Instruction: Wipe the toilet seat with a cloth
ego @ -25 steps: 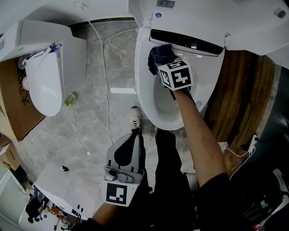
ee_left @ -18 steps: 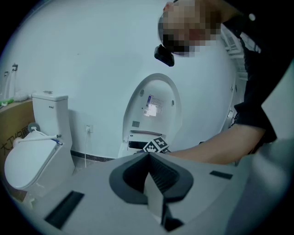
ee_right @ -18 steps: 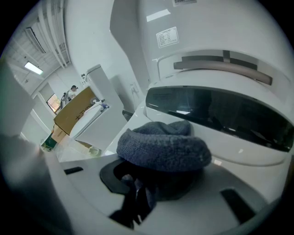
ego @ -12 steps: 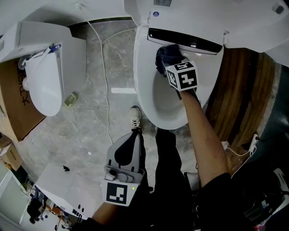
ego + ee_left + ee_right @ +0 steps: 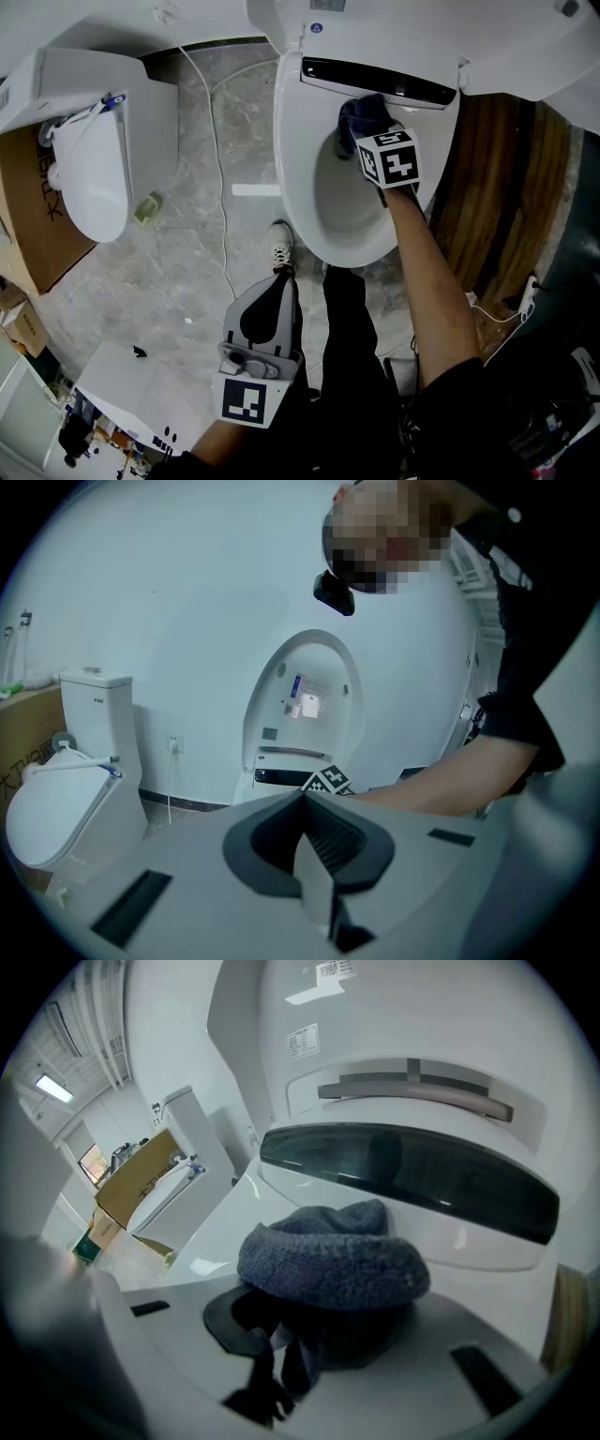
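A white toilet seat point(image 5: 292, 159) rings the bowl, its lid point(image 5: 305, 694) raised against the wall. My right gripper point(image 5: 367, 127) is shut on a dark grey cloth point(image 5: 360, 114), which presses on the back of the seat just under the dark control strip point(image 5: 375, 82). In the right gripper view the cloth point(image 5: 333, 1255) bulges out of the jaws and hides the fingertips. My left gripper point(image 5: 264, 311) hangs low by the person's legs, away from the toilet, shut with nothing in it; the left gripper view shows its pads point(image 5: 317, 869) pressed together.
A second toilet point(image 5: 89, 141) stands at the left beside a cardboard box point(image 5: 23, 202). A white cable point(image 5: 217, 169) runs over the grey marble floor. A wooden panel point(image 5: 502, 187) lies to the right of the bowl. The person's shoe point(image 5: 281, 246) is by the bowl's front.
My right gripper has carried the cloth rightward along the back of the seat, from its left-rear part to under the control strip. The left gripper has stayed put.
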`<move>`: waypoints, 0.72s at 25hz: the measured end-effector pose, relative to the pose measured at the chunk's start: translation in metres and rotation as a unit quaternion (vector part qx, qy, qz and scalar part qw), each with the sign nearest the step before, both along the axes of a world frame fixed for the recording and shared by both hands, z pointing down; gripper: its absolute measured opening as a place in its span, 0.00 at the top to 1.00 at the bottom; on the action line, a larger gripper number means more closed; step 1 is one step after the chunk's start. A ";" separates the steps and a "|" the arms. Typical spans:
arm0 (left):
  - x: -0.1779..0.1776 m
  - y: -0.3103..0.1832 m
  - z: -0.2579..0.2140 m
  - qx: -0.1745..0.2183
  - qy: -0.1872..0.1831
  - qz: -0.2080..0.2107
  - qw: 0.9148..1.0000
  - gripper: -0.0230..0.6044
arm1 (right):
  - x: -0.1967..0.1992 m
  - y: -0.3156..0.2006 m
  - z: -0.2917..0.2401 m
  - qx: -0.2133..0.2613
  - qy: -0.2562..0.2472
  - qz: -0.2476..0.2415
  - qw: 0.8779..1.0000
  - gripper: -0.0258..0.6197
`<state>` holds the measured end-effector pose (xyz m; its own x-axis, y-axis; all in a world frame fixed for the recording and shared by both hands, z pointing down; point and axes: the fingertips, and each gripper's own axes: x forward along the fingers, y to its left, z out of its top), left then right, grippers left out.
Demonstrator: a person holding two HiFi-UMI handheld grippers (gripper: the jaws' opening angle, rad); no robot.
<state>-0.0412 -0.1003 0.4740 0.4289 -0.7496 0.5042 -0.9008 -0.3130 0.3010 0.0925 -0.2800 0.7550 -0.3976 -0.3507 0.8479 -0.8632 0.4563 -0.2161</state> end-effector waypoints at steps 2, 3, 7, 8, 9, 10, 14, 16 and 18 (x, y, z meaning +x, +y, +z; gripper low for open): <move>0.001 0.001 0.000 0.000 -0.001 0.001 1.000 0.95 | 0.007 0.001 0.001 0.000 0.004 0.006 1.000 0.81; 0.002 0.002 0.001 0.000 -0.001 0.001 1.000 0.95 | 0.010 0.002 0.002 -0.001 0.003 0.010 1.000 0.81; 0.003 0.004 -0.002 0.002 -0.003 0.003 1.000 0.95 | 0.024 0.005 0.003 -0.005 -0.001 0.027 1.000 0.81; 0.003 0.005 -0.002 0.002 -0.003 0.003 1.000 0.95 | 0.028 0.006 0.003 -0.006 0.001 0.031 0.999 0.81; 0.004 0.006 -0.003 0.002 -0.004 0.002 1.000 0.95 | 0.032 0.007 0.003 -0.007 0.001 0.036 0.999 0.81; 0.004 0.007 -0.003 0.003 -0.004 0.002 1.000 0.95 | 0.036 0.008 0.004 -0.008 0.002 0.040 0.999 0.81; 0.007 0.010 -0.004 0.005 -0.003 0.002 1.000 0.95 | 0.045 0.010 0.004 -0.009 0.005 0.050 0.999 0.81; 0.007 0.011 -0.005 0.006 -0.003 0.002 1.000 0.95 | 0.049 0.010 0.004 -0.009 0.010 0.052 0.999 0.81; 0.005 0.012 -0.005 0.006 -0.005 0.000 1.000 0.95 | 0.052 0.011 0.004 -0.011 0.008 0.061 0.998 0.81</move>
<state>-0.0363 -0.0882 0.4689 0.4226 -0.7557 0.5004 -0.9043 -0.3154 0.2875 0.1442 -0.2691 0.7587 -0.3393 -0.3768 0.8619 -0.9153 0.3436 -0.2101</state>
